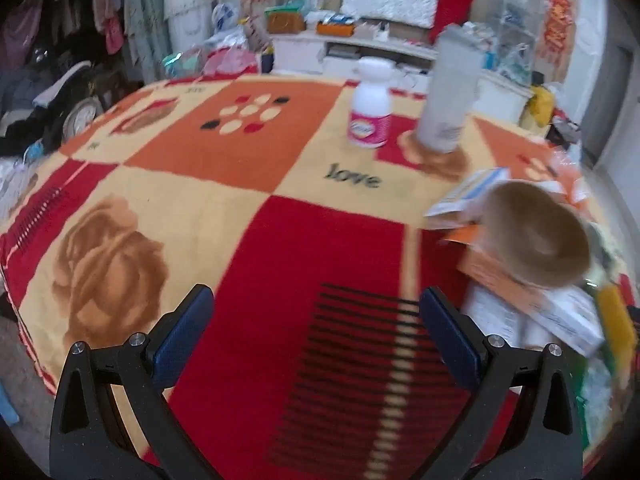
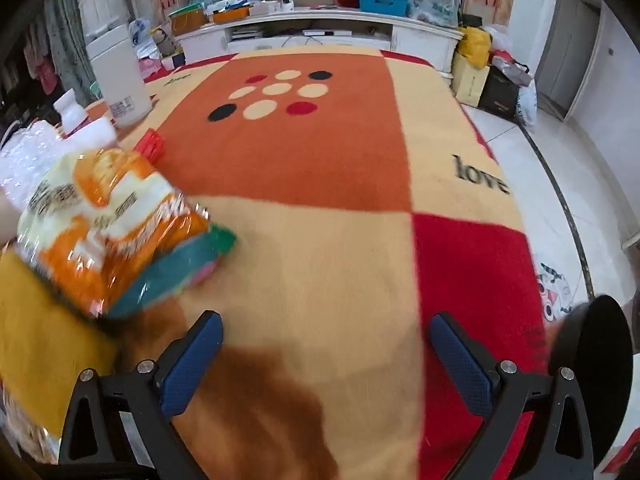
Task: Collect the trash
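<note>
Both grippers, left gripper (image 1: 316, 314) and right gripper (image 2: 326, 338), hang spread wide and empty over the fuzzy patchwork blanket (image 2: 320, 240), with lots of bare blanket ahead. The trash sits at its side: a crinkly orange wrapper (image 2: 116, 220), a blurry pile of what looks like cardboard boxes (image 1: 532, 280). Further back stand a white pill bottle (image 1: 370, 104) and a tall grey canister (image 1: 450, 92).

The word "love" is woven in dark letters on a cream square of the blanket (image 1: 352, 176), right of centre in the left wrist view; it shows again at the right of the right wrist view. The white bottle's pink label (image 1: 368, 126) and the orange packet's print (image 2: 108, 216) are too blurred to read.
</note>
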Demonstrator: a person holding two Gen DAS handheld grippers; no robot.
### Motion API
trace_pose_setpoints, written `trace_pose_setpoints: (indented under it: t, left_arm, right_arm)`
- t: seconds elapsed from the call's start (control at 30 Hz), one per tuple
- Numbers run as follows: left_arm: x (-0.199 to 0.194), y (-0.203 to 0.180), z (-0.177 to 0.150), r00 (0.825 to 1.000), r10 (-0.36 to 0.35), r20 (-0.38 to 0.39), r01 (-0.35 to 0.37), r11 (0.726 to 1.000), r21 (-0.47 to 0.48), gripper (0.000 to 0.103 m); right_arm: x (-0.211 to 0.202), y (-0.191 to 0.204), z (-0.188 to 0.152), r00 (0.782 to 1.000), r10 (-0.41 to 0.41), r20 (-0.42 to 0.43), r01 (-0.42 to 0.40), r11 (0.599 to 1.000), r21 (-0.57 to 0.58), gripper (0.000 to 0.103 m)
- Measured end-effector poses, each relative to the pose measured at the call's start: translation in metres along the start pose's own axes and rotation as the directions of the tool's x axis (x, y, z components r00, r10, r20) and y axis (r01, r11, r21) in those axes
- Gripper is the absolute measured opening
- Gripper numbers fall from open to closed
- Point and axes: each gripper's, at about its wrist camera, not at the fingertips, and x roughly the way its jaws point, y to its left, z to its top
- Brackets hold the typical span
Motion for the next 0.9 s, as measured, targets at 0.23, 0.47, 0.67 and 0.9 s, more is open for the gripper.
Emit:
trace_pose_setpoints:
  t: [0.23, 0.47, 0.67, 0.9]
  left_arm:
    - [-0.045, -0.030, -0.007, 0.997, -0.035, 0.073, 0.032, 0.999, 0.043, 0.102]
    - [-0.084, -0.067, -0.015, 0.984, -0.077, 0.159, 0.063, 0.993, 0.097, 0.102]
    - [-0.102, -0.082, -0.020, 0.973, -0.107, 0.203, 0.084, 0.989, 0.119, 0.102]
    - [-0.110, -0.092, -0.022, 0.966, -0.137, 0.219, 0.112, 0.986, 0.123, 0.102]
  right_arm:
    - [-0.066, -0.010, -0.033, 0.991, -0.045, 0.126, 0.036, 0.997, 0.070, 0.102]
    - [-0.137, 0.024, -0.045, 0.938, 0.031, 0.345, -0.055, 0.996, 0.063, 0.102]
    - [-0.162, 0.060, -0.043, 0.904, 0.063, 0.424, -0.081, 0.996, 0.026, 0.102]
    - [-0.170, 0.077, -0.045, 0.881, 0.057, 0.470, -0.077, 0.997, 0.025, 0.102]
